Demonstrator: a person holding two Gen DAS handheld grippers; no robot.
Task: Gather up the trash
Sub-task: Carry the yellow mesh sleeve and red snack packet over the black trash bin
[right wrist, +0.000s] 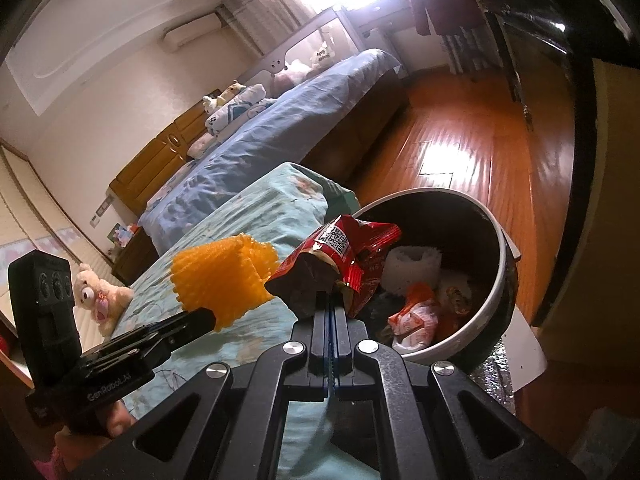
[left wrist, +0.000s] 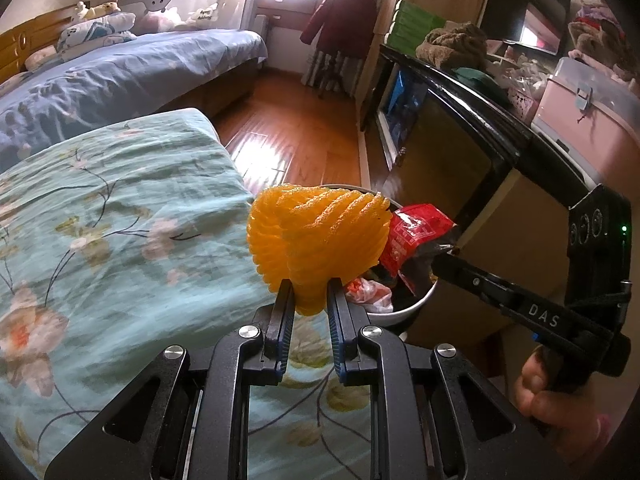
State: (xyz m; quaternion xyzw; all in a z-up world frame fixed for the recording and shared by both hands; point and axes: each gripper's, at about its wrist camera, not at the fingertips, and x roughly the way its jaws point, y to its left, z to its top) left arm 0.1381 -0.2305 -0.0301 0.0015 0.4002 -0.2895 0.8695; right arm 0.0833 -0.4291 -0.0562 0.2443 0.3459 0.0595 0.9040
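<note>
We are in a bedroom with a wooden floor (right wrist: 460, 132), and beside us is a bed with a pale green flowered cover (left wrist: 120, 208); the trash bin (right wrist: 494, 292), a round dark one with a white rim, stands on the floor just off the corner of this bed. The left gripper (left wrist: 310, 296) has its fingers narrow and pressed on the lower tail of an orange foam fruit net (left wrist: 316, 236), which stands up above the jaws. The right gripper (right wrist: 331, 300) has its fingers shut almost flat on the dark inner fold of a red snack wrapper (right wrist: 344, 256). In the right wrist view the wrapper hangs at the near rim of the bin, partly over the opening, while the net is beside it and, we judge, more over the edge of the bed than over the bin. Inside the bin some trash lies already: a white foam net (right wrist: 412, 268) and an orange and white packet (right wrist: 416, 316). The step in hand is, we think, to bring both pieces over the opening and let them fall. To do it well, we should first move each piece fully inside the rim, the net especially, because it is light and springy and may bounce out. Then we open the fingers wide, one hand after the other, and we check that the thin wrapper does not stay stuck on a pad.
</note>
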